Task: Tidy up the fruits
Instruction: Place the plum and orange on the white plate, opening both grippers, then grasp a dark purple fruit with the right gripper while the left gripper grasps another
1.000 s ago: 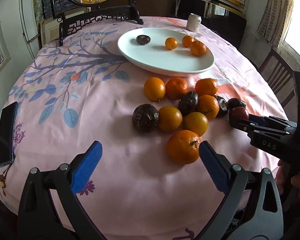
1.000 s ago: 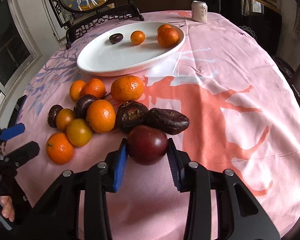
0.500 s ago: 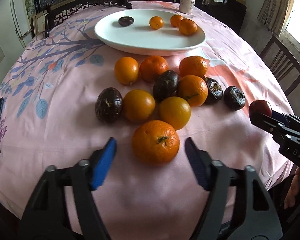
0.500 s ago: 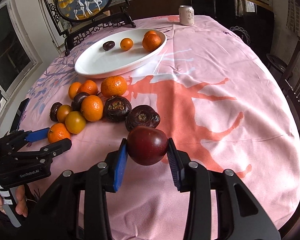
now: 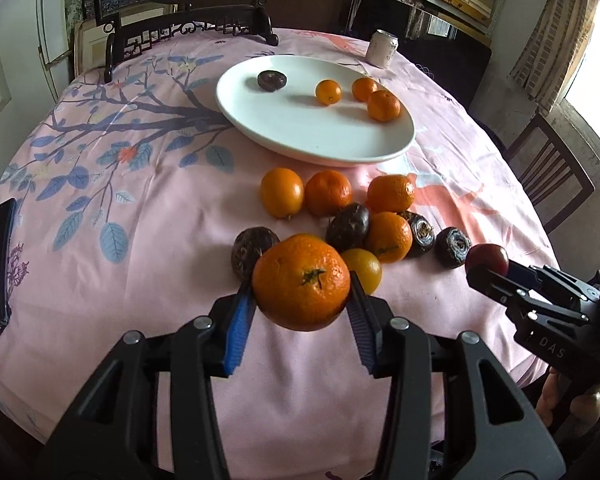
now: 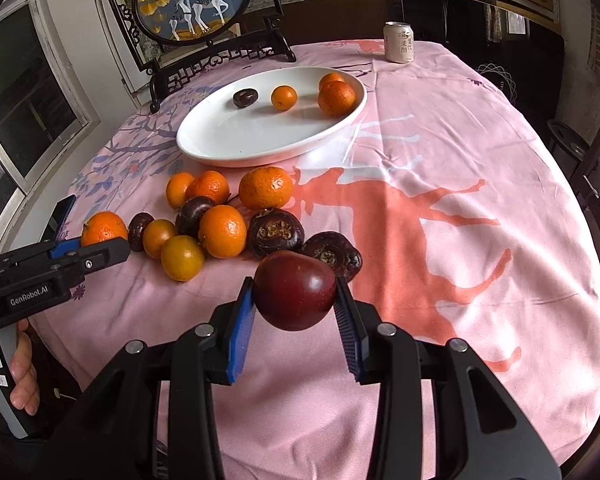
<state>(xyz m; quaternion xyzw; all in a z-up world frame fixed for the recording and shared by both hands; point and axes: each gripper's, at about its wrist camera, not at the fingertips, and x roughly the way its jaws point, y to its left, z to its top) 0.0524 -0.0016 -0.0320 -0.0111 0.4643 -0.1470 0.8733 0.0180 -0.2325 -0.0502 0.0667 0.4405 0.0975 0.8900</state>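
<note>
Jaws of the left gripper (image 5: 302,312) pinch a large stem-up orange mandarin (image 5: 301,281), held near, above the pink floral tablecloth (image 5: 140,240); loose oranges and dark fruits lie beyond, a white oval plate (image 5: 300,136) farther. Right wrist view: right gripper (image 6: 296,316) jaws clamp a glossy dark red round fruit (image 6: 295,290); a drink can (image 6: 398,42) stands far right.

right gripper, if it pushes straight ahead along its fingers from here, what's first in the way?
Probably the wrinkled dark fruit lying right beyond the dark red fruit that the right gripper holds. The gripper seems lifted off the pink tablecloth, so it might pass over it; depth is unclear.
</note>
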